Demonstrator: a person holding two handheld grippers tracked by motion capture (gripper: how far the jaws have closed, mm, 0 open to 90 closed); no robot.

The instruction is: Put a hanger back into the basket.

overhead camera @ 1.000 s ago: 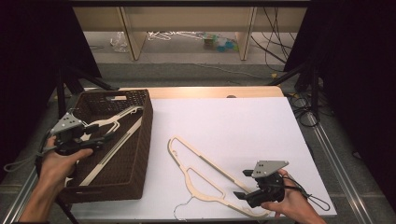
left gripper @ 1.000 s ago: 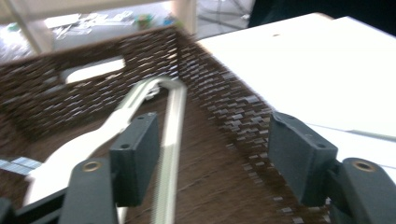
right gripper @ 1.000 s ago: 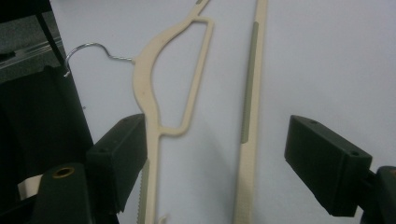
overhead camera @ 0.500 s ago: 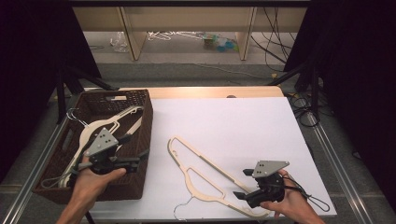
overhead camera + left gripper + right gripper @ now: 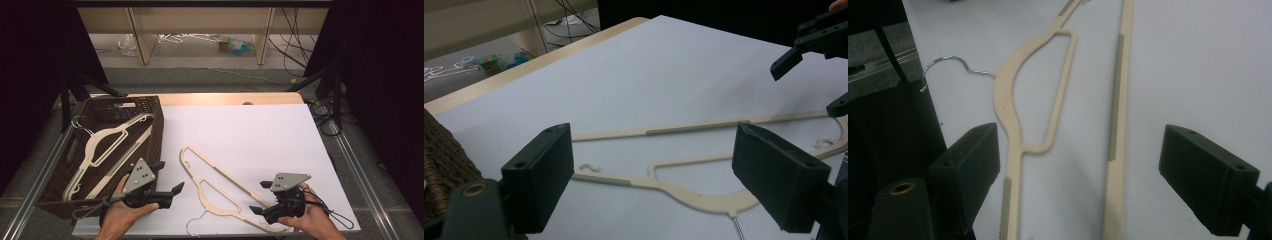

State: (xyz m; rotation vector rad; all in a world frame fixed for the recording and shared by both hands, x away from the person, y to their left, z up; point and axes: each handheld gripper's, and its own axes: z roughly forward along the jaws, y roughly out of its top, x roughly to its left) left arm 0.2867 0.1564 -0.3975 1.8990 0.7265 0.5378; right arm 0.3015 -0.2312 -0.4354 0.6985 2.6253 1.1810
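Note:
A cream plastic hanger [image 5: 206, 196] with a wire hook lies flat on the white table [image 5: 260, 135], running from the centre toward the front right. My left gripper [image 5: 170, 177] hovers open just left of it, beside the basket; in the left gripper view the hanger [image 5: 696, 201] lies beyond the gap of that gripper [image 5: 654, 185]. My right gripper [image 5: 259, 197] is open over the hanger's near end, and the hanger [image 5: 1007, 90] passes under the wide gap of that gripper [image 5: 1080, 175]. Nothing is held.
A dark wicker basket [image 5: 156, 125] stands at the table's left and holds two cream hangers [image 5: 100, 145]. In the left gripper view, the right gripper [image 5: 806, 47] shows at the upper right. Cables and clutter lie on the floor beyond the far edge.
My left gripper has moved right, from over the basket to the table beside the hanger. The right gripper and the hanger have stayed put.

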